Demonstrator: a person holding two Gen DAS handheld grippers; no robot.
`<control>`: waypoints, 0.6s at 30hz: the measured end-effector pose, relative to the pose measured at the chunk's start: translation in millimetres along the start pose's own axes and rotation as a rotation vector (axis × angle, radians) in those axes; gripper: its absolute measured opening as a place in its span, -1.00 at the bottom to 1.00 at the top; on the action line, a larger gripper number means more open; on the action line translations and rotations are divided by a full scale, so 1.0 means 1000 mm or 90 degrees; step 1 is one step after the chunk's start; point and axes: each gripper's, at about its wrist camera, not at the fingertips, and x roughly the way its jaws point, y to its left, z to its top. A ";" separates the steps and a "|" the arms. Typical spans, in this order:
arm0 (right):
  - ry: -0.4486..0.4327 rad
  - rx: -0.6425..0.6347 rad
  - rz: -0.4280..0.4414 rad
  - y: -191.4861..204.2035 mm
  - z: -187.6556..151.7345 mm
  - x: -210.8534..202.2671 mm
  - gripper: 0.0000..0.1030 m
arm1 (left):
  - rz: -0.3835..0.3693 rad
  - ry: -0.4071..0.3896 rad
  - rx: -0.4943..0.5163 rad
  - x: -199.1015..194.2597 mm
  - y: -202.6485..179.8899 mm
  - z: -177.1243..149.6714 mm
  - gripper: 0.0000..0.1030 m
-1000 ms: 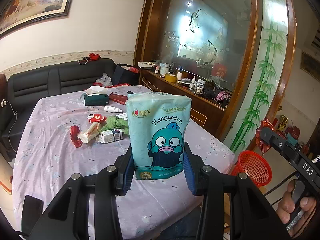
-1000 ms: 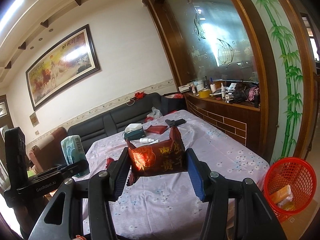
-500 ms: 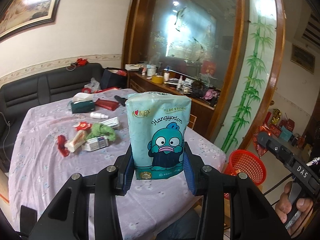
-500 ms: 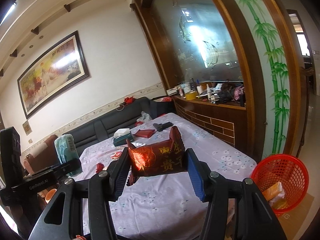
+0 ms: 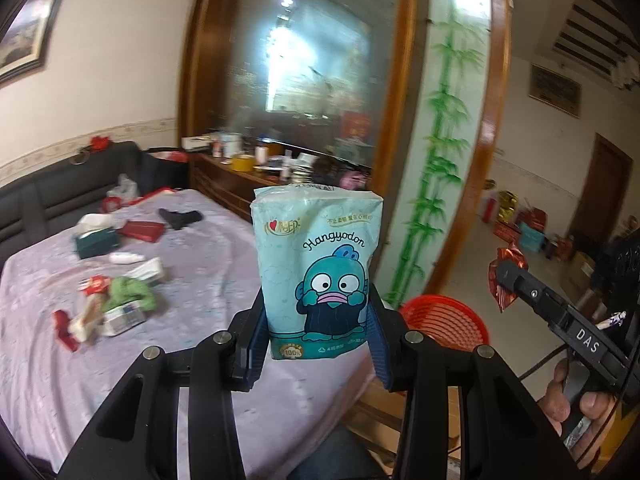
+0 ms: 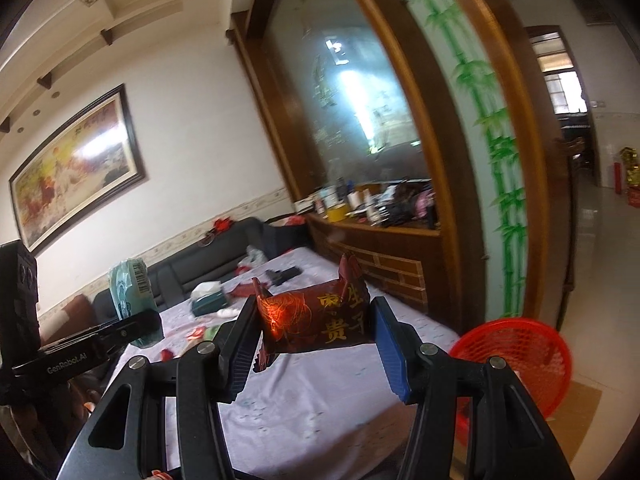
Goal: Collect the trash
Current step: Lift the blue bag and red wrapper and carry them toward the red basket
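Teal tissue pack [image 5: 318, 268] gripped in my left jaws, dark-red wrapper [image 6: 314, 318] in my right, apparently above the worktop [image 5: 192, 280].

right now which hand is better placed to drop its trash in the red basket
Right, probably. The right hand-held gripper, shut on the red wrapper, has the red basket just beside it; the left, shut on the tissue pack, sits farther over the table.
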 end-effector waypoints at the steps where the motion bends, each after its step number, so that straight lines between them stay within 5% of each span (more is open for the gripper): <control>1: -0.005 0.006 -0.008 -0.006 0.001 -0.003 0.14 | -0.013 0.006 0.004 0.006 -0.006 0.002 -0.19; 18: -0.015 0.124 -0.121 -0.118 0.003 -0.020 0.14 | -0.232 0.110 0.070 0.121 -0.098 0.004 -0.19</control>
